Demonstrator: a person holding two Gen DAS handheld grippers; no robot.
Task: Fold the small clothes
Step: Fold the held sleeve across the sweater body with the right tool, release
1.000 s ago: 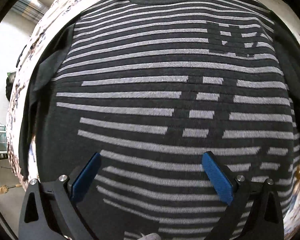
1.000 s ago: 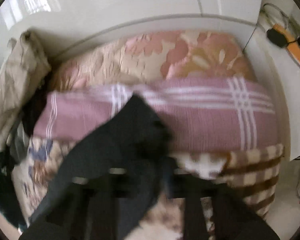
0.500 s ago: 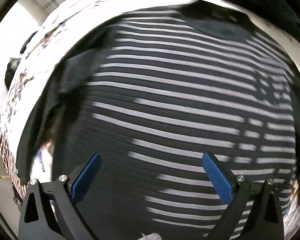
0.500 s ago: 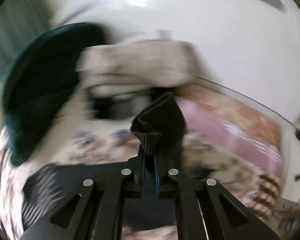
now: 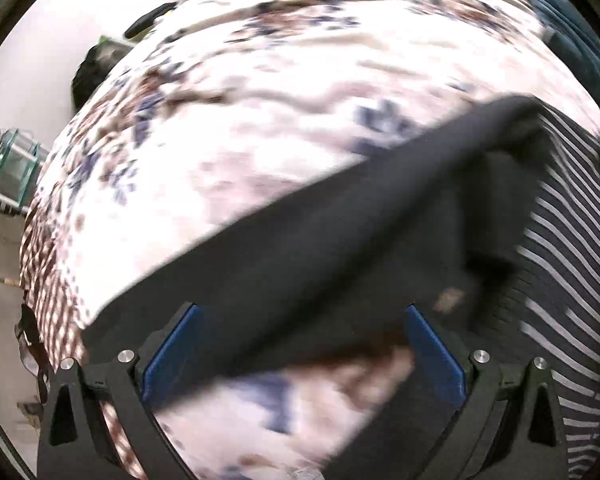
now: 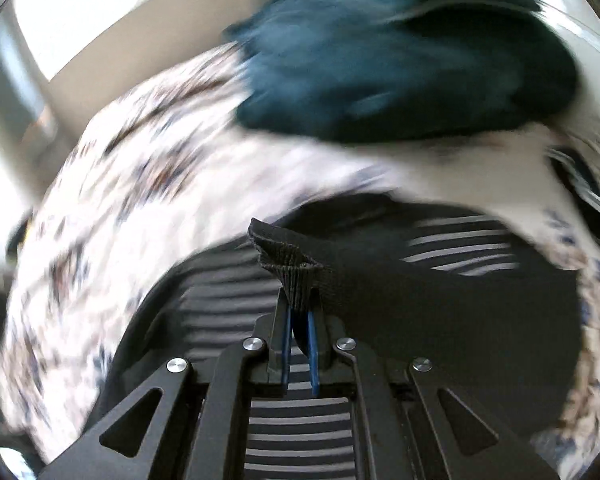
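1. Striped sweater (image 6: pixel 292 432) lies spread on the bed's floral cover (image 5: pixel 284 92); dark body with pale stripes, frames are blurry.
2. Right gripper (image 6: pixel 299 340) is clamped on the ribbed cuff (image 6: pixel 296 280) of one dark sleeve, cuff pinched between the blue pads and lifted above the sweater's striped body.
3. Left gripper (image 5: pixel 304 354) has its jaws wide apart and holds nothing; the other dark sleeve (image 5: pixel 340 240) runs diagonally beneath and between the pads (image 5: pixel 436 354), no visible contact.
4. Step in hand, by my read: sleeve fold, right side being carried across the torso.
5. Next move likely calls for laying the cuff flat on the stripes and letting go, then the left gripper closing on its own sleeve.
6. Teal garment (image 6: pixel 412 52) sits further back on the bed, apart from the sweater.
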